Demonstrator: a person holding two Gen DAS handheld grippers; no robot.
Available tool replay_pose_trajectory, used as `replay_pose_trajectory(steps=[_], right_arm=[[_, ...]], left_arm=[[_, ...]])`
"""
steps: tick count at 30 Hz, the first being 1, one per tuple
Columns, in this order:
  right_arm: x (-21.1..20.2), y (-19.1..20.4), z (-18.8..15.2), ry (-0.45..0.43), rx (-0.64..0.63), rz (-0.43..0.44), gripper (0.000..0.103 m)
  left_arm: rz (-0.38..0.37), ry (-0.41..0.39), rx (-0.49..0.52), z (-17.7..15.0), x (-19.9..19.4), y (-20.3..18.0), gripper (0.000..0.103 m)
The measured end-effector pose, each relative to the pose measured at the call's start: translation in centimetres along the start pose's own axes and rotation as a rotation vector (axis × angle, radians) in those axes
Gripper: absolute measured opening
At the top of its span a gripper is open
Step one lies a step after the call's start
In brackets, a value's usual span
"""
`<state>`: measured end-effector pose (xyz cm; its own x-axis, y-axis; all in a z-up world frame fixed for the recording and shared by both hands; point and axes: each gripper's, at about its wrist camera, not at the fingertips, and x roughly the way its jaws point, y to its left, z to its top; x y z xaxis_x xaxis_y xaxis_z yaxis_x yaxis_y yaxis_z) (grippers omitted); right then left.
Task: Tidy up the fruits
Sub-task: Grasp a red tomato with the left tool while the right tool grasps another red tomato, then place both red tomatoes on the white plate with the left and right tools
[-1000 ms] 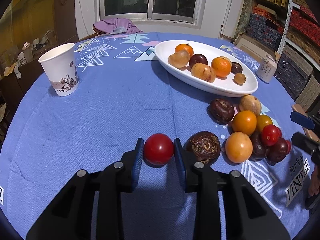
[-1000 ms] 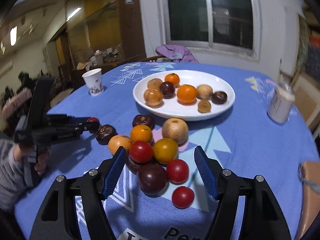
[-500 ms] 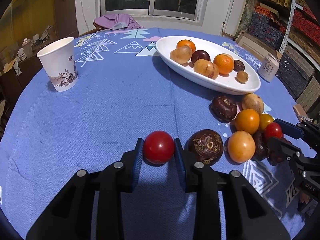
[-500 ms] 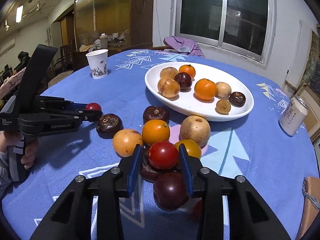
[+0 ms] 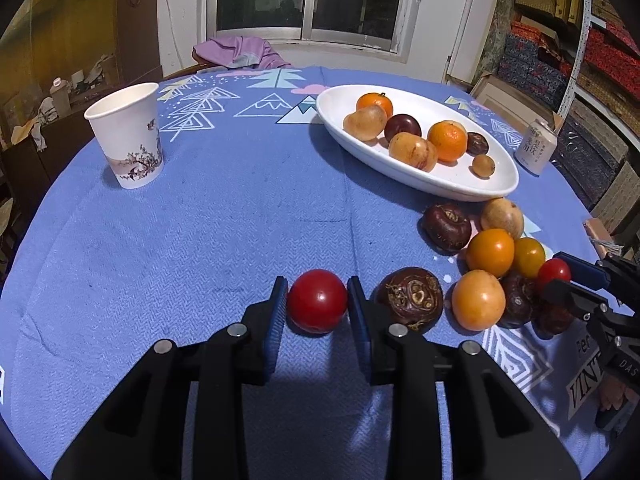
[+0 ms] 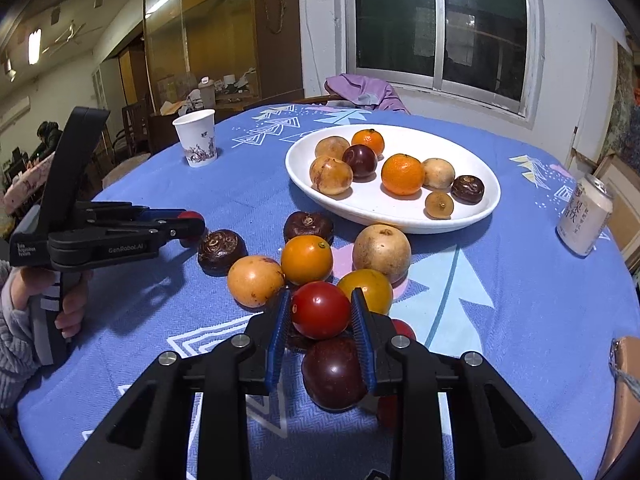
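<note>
Both pickups are in hand. The left gripper is clenched on a red tomato resting on the desk; the right gripper is closing around another red tomato atop the fruit pile. Next, I judge, comes lifting both clear toward the white plate without toppling neighbours.

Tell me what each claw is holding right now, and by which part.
Left claw: a red tomato, pinched across its sides. Right claw: another red tomato atop the pile, jaws closing on its sides.
</note>
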<state>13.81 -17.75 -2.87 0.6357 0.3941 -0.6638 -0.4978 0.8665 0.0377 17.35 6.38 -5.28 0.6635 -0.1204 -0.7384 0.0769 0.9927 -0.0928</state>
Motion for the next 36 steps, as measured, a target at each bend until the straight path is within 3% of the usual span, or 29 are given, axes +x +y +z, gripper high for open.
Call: replay_pose_trajectory(steps=[12,18,23,30,33,36], right_arm=[[0.1,-0.2,-0.1,0.003,0.011,0.004,0.031],[-0.4,-0.7,0.1,-0.014,0.041,0.013,0.031],[-2.3,-2.9,1.2,-0.083,0.122,0.027,0.031],[-1.5,-7.9,5.9,-0.088,0.274,0.045,0.031],[0.4,-9.9,8.2,-0.082,0.337,0.054,0.031],[2.6,-11.5,9.8,-0.066,0.369,0.056,0.031]], left_arm=[[-0.022,0.029,-0.038,-0.2,0.5,0.9,0.029],[-0.024,-0.035,-0.031,0.1,-0.9,0.6,0.028],[-0.039,-0.096,-0.024,1.7,-2.6,-0.5,0.028],[-0.118,-0.1,0.034,7.9,-1.2,-6.5,0.028],[-0.168,-0.067,0.055,9.2,1.0,-9.7,0.028],[-0.166,-0.043,0.104,9.6,3.3,-12.3,0.028]])
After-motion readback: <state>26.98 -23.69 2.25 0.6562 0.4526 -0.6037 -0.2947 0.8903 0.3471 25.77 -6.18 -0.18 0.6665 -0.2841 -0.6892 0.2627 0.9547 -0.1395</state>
